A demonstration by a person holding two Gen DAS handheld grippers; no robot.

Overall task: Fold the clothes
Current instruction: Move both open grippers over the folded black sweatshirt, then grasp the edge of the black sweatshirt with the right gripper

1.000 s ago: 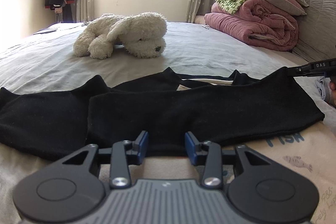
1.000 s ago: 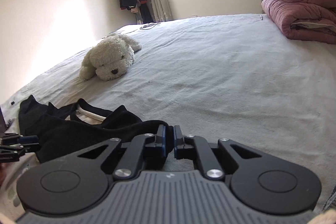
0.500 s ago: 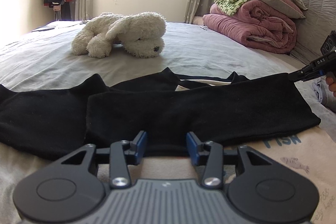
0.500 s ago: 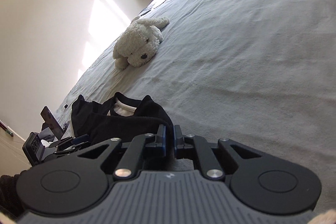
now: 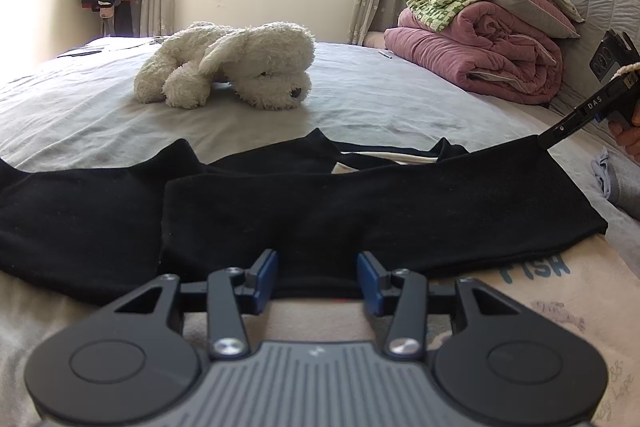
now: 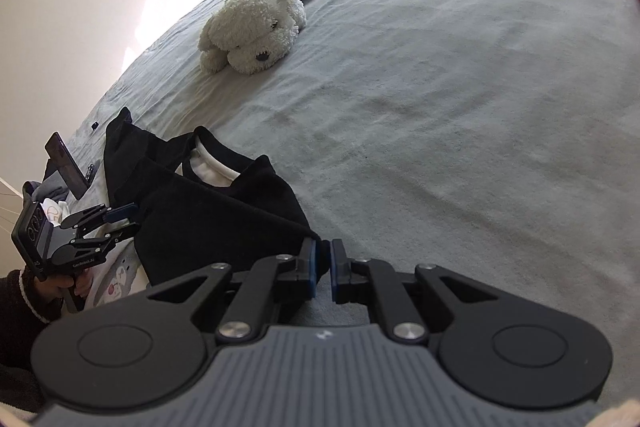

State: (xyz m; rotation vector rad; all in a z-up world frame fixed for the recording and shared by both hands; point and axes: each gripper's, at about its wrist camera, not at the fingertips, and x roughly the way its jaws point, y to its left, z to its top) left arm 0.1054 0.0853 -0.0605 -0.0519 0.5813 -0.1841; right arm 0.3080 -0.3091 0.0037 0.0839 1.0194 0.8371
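A black top (image 5: pixel 320 211) with a white inner neckline lies spread across the grey bed, one sleeve folded over its body. My left gripper (image 5: pixel 318 267) sits low at the top's near hem. Its jaws are opening, and the hem's edge lies between the blue pads without being pressed. My right gripper (image 6: pixel 323 267) is shut on the far right corner of the black top (image 6: pixel 208 195) and holds it slightly raised. In the left wrist view the right gripper (image 5: pixel 554 137) shows as closed tips pinching that corner. The left gripper (image 6: pixel 124 217) appears at the left edge of the right wrist view.
A white plush dog (image 5: pixel 232 67) lies mid-bed beyond the top. Folded pink and green bedding (image 5: pixel 480 43) is stacked against the headboard at the right. A cream cloth printed "FISH" (image 5: pixel 536 267) lies under the top's right end. A dark phone (image 6: pixel 64 163) stands near the left hand.
The right gripper has risen and tipped downward, lifting the pinched corner of the black top. The left gripper's jaws have widened a little; the left hand has stayed put.
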